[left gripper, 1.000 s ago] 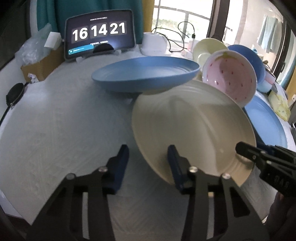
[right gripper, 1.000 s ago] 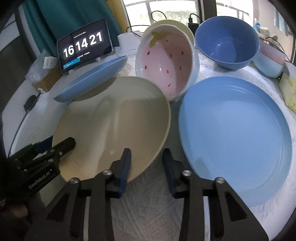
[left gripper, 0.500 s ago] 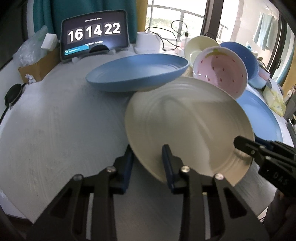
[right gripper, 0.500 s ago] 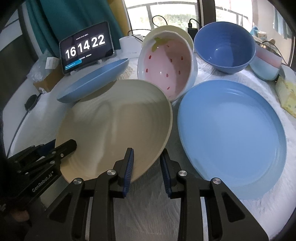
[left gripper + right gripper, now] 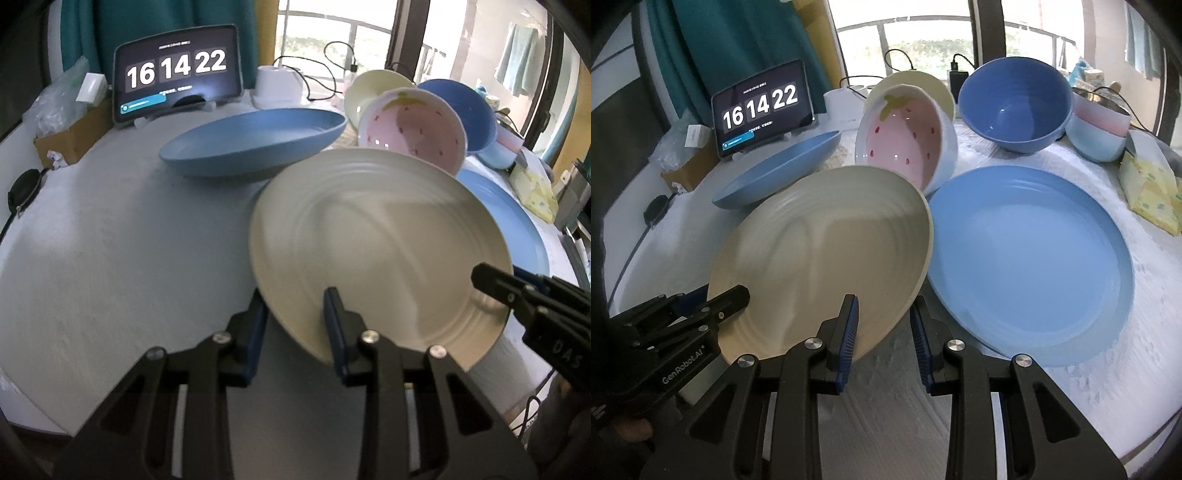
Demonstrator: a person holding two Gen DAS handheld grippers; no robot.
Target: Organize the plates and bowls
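now left tool [image 5: 295, 317] and right tool [image 5: 882, 321] both clamp cream plate [image 5: 827, 251] rim, tilted beside blue plate [image 5: 1034, 258].

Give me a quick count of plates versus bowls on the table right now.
Plates: 3 (cream plate, flat blue plate, tilted blue plate)
Bowls: 5 (strawberry bowl, cream bowl, blue bowl, pink bowl, light blue bowl)
Total: 8
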